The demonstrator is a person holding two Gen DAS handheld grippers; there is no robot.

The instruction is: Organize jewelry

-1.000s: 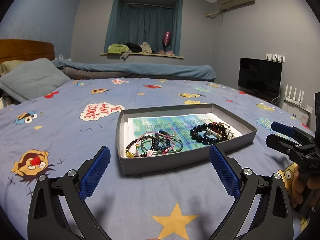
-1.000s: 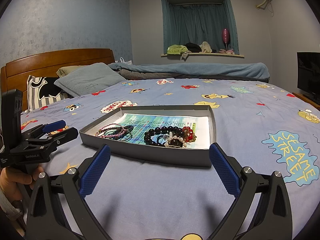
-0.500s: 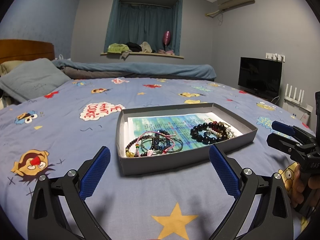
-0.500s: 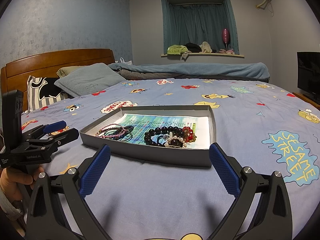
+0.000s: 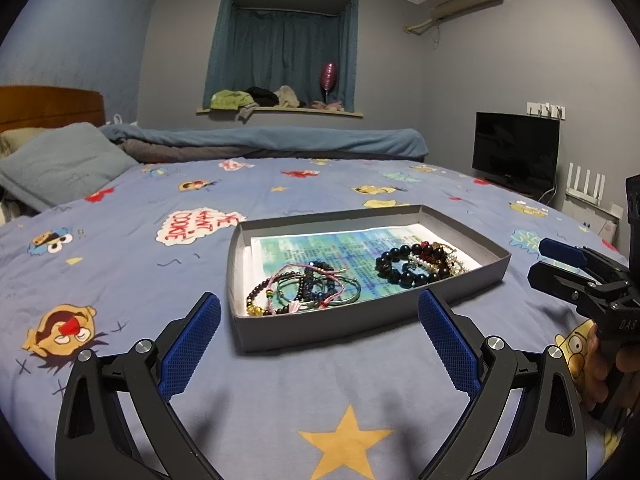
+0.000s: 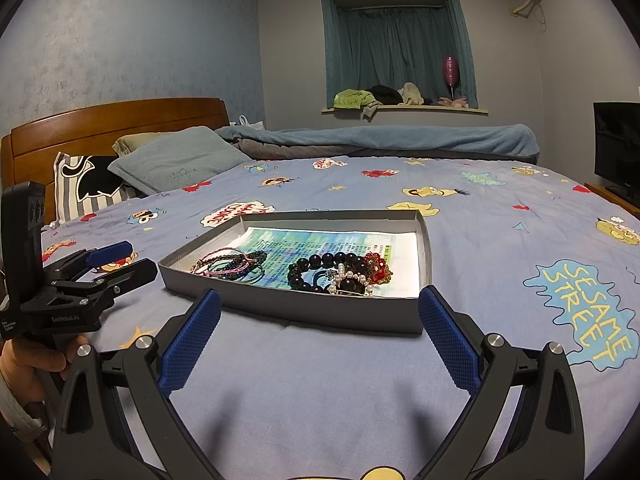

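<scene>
A shallow grey box (image 5: pixel 360 326) (image 6: pixel 320 312) lies on the bed, lined with a green printed sheet. A heap of thin bangles and cord bracelets (image 5: pixel 308 290) (image 6: pixel 230 264) lies at one end. A black bead bracelet with pearl and red bead pieces (image 5: pixel 416 266) (image 6: pixel 340 274) lies at the other. My left gripper (image 5: pixel 320 344) is open and empty, just short of the box's near wall; it also shows in the right wrist view (image 6: pixel 124 260). My right gripper (image 6: pixel 320 340) is open and empty before the box, and shows in the left wrist view (image 5: pixel 548 260).
The bed sheet (image 6: pixel 520 240) is blue with cartoon prints. Pillows (image 6: pixel 176 160) and a wooden headboard (image 6: pixel 100 124) are at the left. A rolled blanket (image 5: pixel 280 140) lies across the far side. A TV (image 5: pixel 516 148) stands to the right.
Almost nothing has moved. Both grippers stay open in front of the box; the right gripper has drifted very slightly.
</scene>
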